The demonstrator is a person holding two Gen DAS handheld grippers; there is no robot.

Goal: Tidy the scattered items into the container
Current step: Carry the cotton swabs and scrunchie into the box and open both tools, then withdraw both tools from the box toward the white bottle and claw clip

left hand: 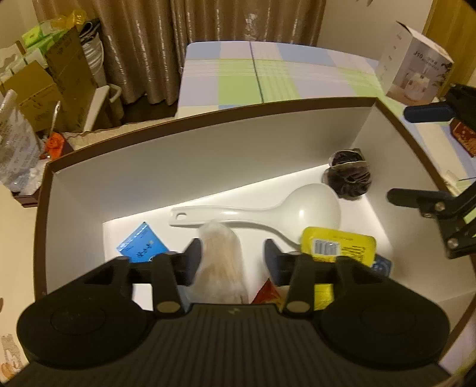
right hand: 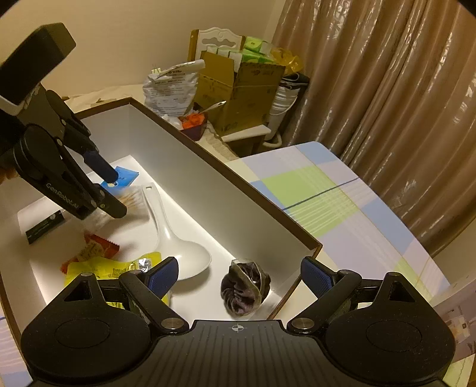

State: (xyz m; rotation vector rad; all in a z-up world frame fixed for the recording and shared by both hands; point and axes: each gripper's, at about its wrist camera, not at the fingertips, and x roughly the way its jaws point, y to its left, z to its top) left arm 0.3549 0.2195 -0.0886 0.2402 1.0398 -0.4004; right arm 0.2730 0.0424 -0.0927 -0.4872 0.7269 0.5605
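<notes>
The white box (left hand: 208, 143) with a brown rim sits on a worktop (left hand: 267, 74) covered in a checked cloth, and it already holds most of the loose things. On its floor we see a white ladle (left hand: 267, 211) lying flat across the middle, a dark bundled pouch (left hand: 349, 175) in the far corner just beyond the ladle's bowl, a blue packet (left hand: 139, 244), a yellow packet (left hand: 336, 244) and a red wrapper (left hand: 266, 293). From the right wrist view a small dark green bar (right hand: 44, 226) also lies near the end wall.

Our left tongs (left hand: 233, 256) hang inside the box, jaws partly apart, with a clear bag of pale sticks (left hand: 220, 262) between them. The bag looks blurred, one pad (left hand: 193, 256) stands right at its edge and the other pad stands clear of it, so the tongs are not pressing on it. The bag's lower end overlaps the ladle's handle.

Our right tongs (right hand: 239, 279) stand wide apart and empty above the box's near corner, the dark pouch lying below and between the pads, untouched.

Beyond the worktop we see brown curtains (left hand: 238, 20) and stacked cardboard boxes (left hand: 53, 89).
</notes>
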